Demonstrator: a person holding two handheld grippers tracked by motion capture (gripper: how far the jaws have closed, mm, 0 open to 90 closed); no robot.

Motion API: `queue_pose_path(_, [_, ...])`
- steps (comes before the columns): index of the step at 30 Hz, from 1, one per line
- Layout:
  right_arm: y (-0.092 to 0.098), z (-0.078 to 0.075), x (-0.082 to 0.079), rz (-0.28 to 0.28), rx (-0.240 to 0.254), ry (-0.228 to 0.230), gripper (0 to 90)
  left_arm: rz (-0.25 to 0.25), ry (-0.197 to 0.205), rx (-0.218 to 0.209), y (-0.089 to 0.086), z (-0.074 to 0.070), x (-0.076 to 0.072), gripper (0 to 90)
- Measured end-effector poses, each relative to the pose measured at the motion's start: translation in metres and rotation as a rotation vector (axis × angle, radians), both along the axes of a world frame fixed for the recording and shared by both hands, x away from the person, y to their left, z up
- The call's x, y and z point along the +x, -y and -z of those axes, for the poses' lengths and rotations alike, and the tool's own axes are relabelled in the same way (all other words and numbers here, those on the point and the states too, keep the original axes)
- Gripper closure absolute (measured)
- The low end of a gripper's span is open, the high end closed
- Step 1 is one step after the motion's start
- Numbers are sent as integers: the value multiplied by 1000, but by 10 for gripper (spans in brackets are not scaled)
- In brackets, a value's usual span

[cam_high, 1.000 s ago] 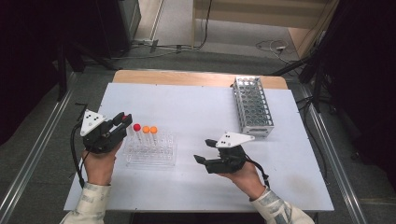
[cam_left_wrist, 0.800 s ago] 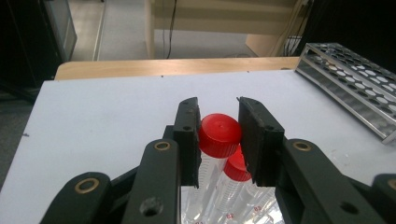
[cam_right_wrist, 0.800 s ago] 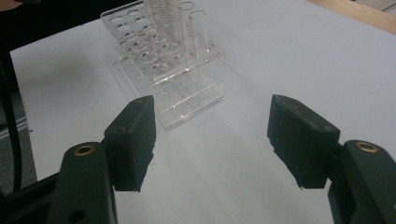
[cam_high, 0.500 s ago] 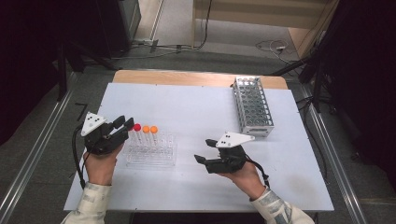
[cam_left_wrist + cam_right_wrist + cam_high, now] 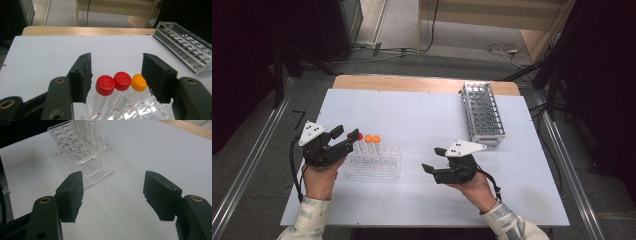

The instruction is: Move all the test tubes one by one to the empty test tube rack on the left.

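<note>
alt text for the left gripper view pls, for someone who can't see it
The left gripper hangs open over a white table, its two black jaws flanking three capped tubes standing in a clear rack: two red caps and one orange cap. A metal rack lies at the far right, with a wooden edge beyond the table.

Left claw [image 5: 346, 136] gapes beside capped tubes [image 5: 368, 142] in the clear rack [image 5: 375, 167], right claw [image 5: 435, 160] hovers apart

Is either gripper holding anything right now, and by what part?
Nothing is held. The left gripper is open around the capped tubes without touching them; the right gripper is open over bare table.
</note>
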State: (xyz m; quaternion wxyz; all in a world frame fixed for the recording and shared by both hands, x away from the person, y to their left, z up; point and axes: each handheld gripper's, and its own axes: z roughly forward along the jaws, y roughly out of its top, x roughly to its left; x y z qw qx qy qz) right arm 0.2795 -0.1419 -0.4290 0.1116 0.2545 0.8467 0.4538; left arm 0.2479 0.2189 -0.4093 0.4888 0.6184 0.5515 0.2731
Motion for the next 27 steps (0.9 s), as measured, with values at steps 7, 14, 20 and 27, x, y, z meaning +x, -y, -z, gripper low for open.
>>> queue_pose_path(7, [5,0,4,22,8,-5,309,-1,1,6,4,-1,-3,289])
queue_pose_path(14, [16,1,6,52,12,-1,305,2,11,-5,3,-4,-10,250])
queue_pose_path(20, [30,1,9,90,21,4,302,7,14,0,6,-4,-16,231])
queue_pose_path(27, [43,0,9,123,27,13,293,22,20,5,8,-5,-23,224])
